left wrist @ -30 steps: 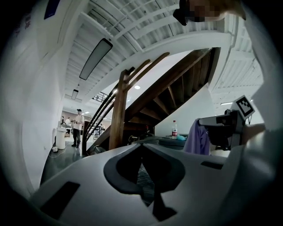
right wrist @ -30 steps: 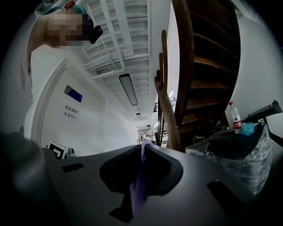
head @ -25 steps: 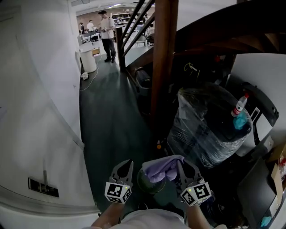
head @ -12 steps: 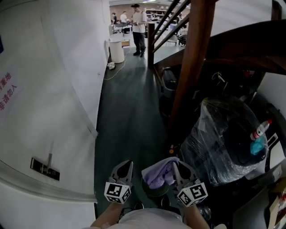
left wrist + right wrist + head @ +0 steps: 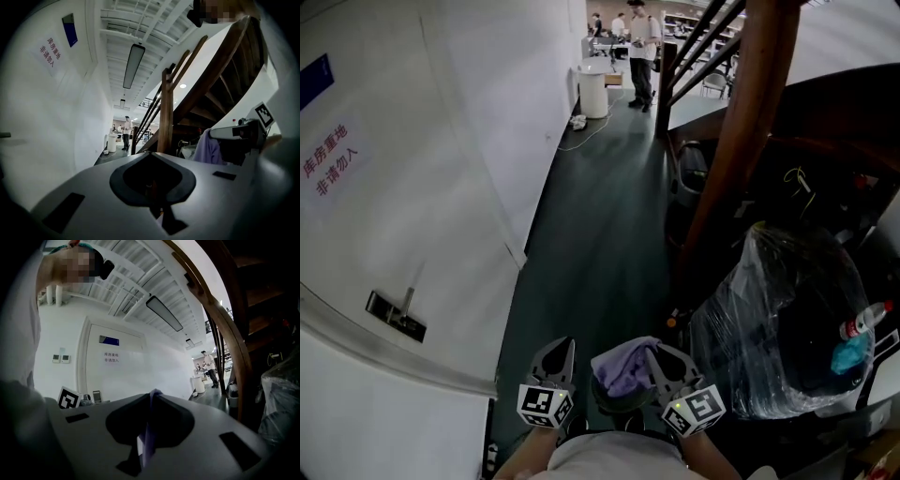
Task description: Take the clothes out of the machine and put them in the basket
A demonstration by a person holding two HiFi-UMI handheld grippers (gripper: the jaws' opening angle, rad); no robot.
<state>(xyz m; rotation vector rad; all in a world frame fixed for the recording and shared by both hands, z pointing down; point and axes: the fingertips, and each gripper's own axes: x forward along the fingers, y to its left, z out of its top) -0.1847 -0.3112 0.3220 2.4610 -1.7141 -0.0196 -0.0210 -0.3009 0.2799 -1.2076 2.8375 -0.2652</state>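
A lilac cloth [image 5: 623,366] hangs bunched between my two grippers, low in the head view. My right gripper [image 5: 661,361] is shut on it; a thin lilac fold [image 5: 150,432] is pinched between its jaws. From the left gripper view the cloth [image 5: 206,147] droops below the right gripper [image 5: 236,133]. My left gripper [image 5: 555,358] is just left of the cloth, apart from it, its jaws shut with nothing between them [image 5: 152,197]. Both point level along the corridor. Neither the machine nor the basket is in view.
A white wall with a sign [image 5: 333,159] and a door handle [image 5: 394,314] fills the left. A brown stair post [image 5: 741,141] and a plastic-wrapped bundle [image 5: 787,319] with a bottle [image 5: 862,326] stand at right. Down the green floor are a white bin [image 5: 593,89] and people [image 5: 642,42].
The view has swung left: the post and wrapped bundle slid right, and the white wall and corridor now fill more of the picture. Both grippers turned with it, the cloth still held.
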